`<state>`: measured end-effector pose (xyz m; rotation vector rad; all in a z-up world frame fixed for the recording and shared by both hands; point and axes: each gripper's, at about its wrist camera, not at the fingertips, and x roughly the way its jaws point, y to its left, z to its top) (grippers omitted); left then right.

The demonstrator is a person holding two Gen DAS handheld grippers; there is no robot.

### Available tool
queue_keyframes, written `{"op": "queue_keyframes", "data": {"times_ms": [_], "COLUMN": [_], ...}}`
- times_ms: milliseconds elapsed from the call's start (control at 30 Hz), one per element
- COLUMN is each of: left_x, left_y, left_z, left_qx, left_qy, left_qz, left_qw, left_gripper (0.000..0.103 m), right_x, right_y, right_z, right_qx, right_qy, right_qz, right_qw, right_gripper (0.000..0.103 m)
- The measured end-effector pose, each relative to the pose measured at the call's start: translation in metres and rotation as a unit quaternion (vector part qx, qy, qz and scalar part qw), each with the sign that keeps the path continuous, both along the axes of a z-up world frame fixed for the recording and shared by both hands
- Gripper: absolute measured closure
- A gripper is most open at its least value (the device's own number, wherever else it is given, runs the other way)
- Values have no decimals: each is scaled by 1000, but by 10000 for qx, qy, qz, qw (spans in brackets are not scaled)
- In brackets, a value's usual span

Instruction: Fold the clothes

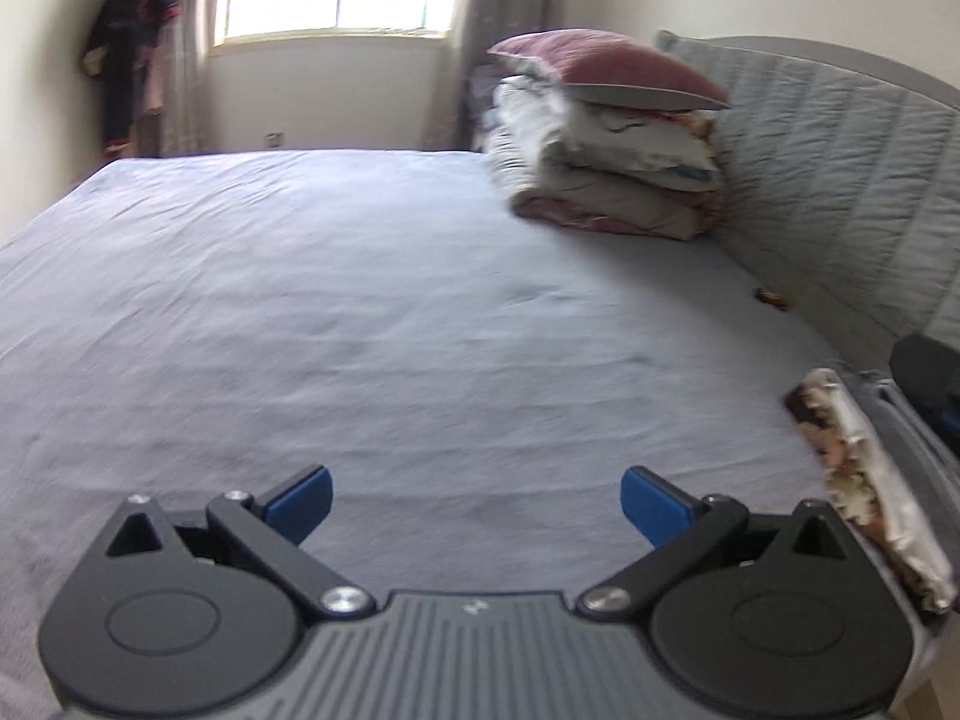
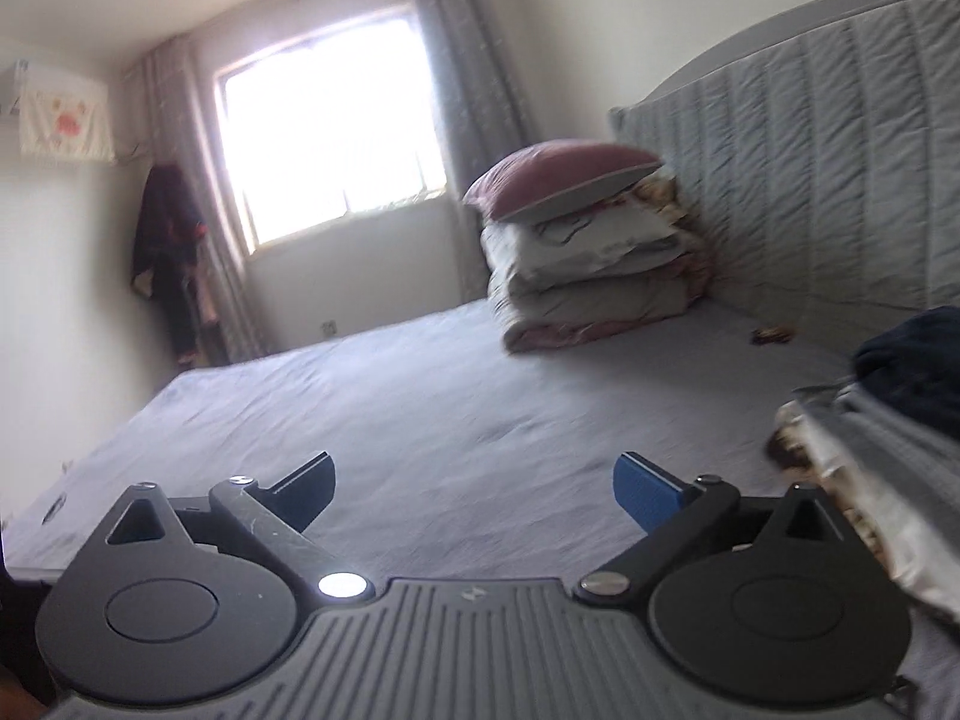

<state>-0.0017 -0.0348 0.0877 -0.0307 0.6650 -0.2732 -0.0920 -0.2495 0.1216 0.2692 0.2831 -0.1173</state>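
Note:
My left gripper [image 1: 477, 501] is open above the bare lilac bed sheet [image 1: 300, 300], with nothing between its blue pads. My right gripper [image 2: 474, 489] is open too, over the same sheet [image 2: 420, 390], and holds nothing. At the right edge of both views lies a folded patterned cloth [image 1: 864, 480] [image 2: 852, 492] with grey fabric on it. A dark navy garment [image 2: 918, 366] rests on top of that pile, seen in the right wrist view; a dark shape [image 1: 927, 378] shows at the right edge of the left wrist view. Neither gripper touches any cloth.
A stack of folded quilts topped by a maroon pillow [image 1: 606, 132] [image 2: 576, 246] sits against the grey quilted headboard [image 1: 840, 168] [image 2: 810, 180]. A small brown object [image 1: 771, 298] lies by the headboard. A bright window [image 2: 330, 138] and hanging dark clothes [image 2: 171, 252] are beyond the bed.

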Motion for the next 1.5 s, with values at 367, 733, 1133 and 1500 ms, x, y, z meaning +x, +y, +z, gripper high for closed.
{"op": "queue_keyframes", "data": {"times_ms": [367, 733, 1133, 1500], "left_x": [36, 74, 87, 82], "left_y": [53, 51, 49, 45], "left_z": [-84, -130, -168, -184], "left_qx": [185, 511, 637, 707], "left_qy": [449, 467, 212, -10], "left_qz": [732, 1031, 1332, 1352], "left_qw": [9961, 9923, 9888, 9883], "left_gripper": [0, 0, 0, 0], "right_x": [66, 107, 130, 137], "right_y": [57, 57, 61, 53], "right_z": [-65, -141, -163, -180], "right_qx": [-403, -674, -627, -317], "right_qy": [514, 1162, 1410, 1579], "right_qz": [300, 347, 539, 569], "right_qw": [9974, 9903, 9865, 9853], "right_gripper": [0, 0, 0, 0]}}
